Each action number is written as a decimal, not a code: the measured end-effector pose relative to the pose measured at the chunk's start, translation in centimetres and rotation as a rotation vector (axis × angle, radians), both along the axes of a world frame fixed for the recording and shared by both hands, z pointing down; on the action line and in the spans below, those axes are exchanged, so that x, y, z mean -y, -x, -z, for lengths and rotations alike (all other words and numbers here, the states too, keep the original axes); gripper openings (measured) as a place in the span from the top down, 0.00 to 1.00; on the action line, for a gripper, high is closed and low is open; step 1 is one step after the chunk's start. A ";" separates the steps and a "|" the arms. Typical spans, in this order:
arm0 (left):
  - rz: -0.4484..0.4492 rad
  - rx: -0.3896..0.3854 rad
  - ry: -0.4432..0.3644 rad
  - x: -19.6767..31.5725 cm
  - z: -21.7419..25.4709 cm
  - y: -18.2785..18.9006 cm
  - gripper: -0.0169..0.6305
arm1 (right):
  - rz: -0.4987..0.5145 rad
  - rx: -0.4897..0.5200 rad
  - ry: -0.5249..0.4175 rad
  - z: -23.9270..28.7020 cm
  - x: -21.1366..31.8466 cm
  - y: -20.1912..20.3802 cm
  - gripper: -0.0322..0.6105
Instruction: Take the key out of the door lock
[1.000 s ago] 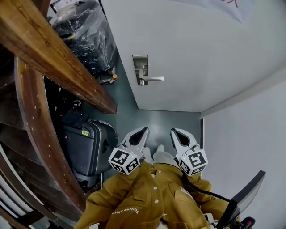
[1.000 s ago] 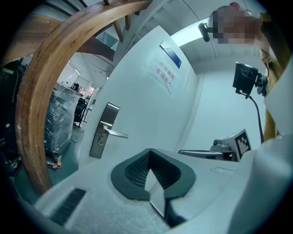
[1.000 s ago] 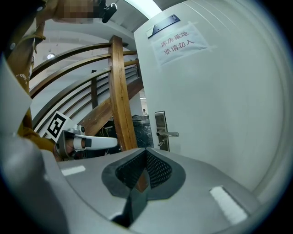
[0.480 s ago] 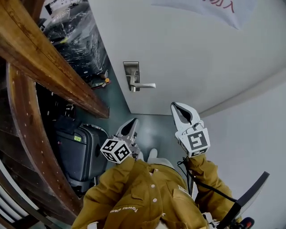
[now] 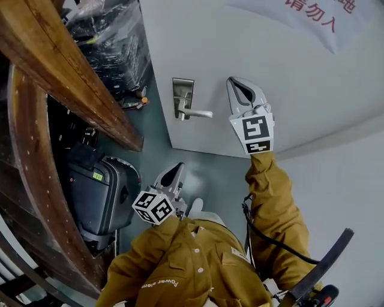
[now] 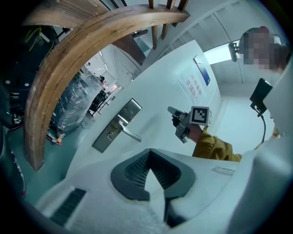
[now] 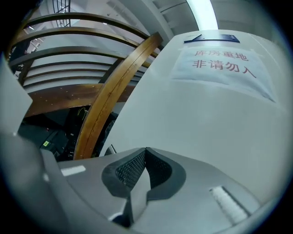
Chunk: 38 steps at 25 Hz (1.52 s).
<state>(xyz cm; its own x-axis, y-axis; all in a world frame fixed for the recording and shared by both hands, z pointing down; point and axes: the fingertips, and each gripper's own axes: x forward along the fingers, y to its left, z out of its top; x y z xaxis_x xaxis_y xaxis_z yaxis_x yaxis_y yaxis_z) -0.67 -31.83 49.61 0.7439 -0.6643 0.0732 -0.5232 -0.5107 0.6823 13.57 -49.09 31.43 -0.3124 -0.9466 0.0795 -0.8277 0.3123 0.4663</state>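
A steel lock plate [image 5: 183,95] with a lever handle [image 5: 197,113] sits on the white door [image 5: 270,66]; in the left gripper view the lock plate [image 6: 117,125] shows too. I cannot make out a key in either view. My right gripper [image 5: 231,81] is raised in front of the door, just right of the lever's free end, apart from it, jaws shut and empty. It faces bare door in its own view, where the right gripper [image 7: 146,149] has its tips together. My left gripper [image 5: 178,166] hangs low by my waist, shut on nothing, and the left gripper [image 6: 149,151] points up at the lock.
A curved wooden stair rail [image 5: 66,72] runs down the left. Below it stands a black suitcase [image 5: 99,195], with plastic-wrapped goods [image 5: 114,42] beyond. A paper notice with red characters [image 5: 318,15] hangs on the door. A grey wall [image 5: 336,180] closes the right side.
My right gripper has risen from waist height to the door, beside the lever handle. The left gripper has stayed low and shifted a little left.
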 end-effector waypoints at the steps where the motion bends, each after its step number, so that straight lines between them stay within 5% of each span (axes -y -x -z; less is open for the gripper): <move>1: 0.010 0.000 0.003 0.0 0.0 0.3 0.98 | -0.003 -0.003 0.003 -0.1 0.6 -0.2 0.94; 14: 0.075 -0.010 0.020 0.5 -0.6 1.2 0.98 | -0.033 0.009 0.012 -0.9 3.4 -2.5 0.94; 18: 0.093 -0.167 0.076 2.6 -1.3 0.5 0.98 | -0.024 0.014 0.002 -0.9 3.3 -2.6 0.94; 20: 0.112 -0.231 0.114 4.4 -2.1 0.3 0.73 | -0.026 0.019 -0.001 -1.0 3.3 -2.7 0.94; 23: 0.166 -0.313 0.189 7.9 -3.9 0.5 0.67 | -0.036 0.022 -0.017 -1.1 3.3 -2.7 0.94; 27: 0.245 -0.600 0.316 12.5 -5.9 0.7 0.67 | -0.038 0.004 -0.020 -1.1 3.3 -2.5 0.94; 32: 0.306 -0.682 0.387 16.7 -11.1 -0.1 0.67 | -0.036 0.007 -0.027 -1.2 3.3 -2.6 0.94; 38: 0.322 -0.756 0.326 20.1 -13.1 -0.5 0.72 | -0.051 -0.003 -0.037 -1.2 3.3 -2.5 0.94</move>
<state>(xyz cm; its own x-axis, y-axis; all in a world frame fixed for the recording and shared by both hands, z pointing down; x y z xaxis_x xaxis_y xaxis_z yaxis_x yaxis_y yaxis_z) -0.13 -51.91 62.68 0.4501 -0.8819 -0.1401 0.0424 -0.1356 0.9899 16.03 -52.37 32.62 -0.2634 -0.9636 0.0455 -0.8407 0.2525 0.4790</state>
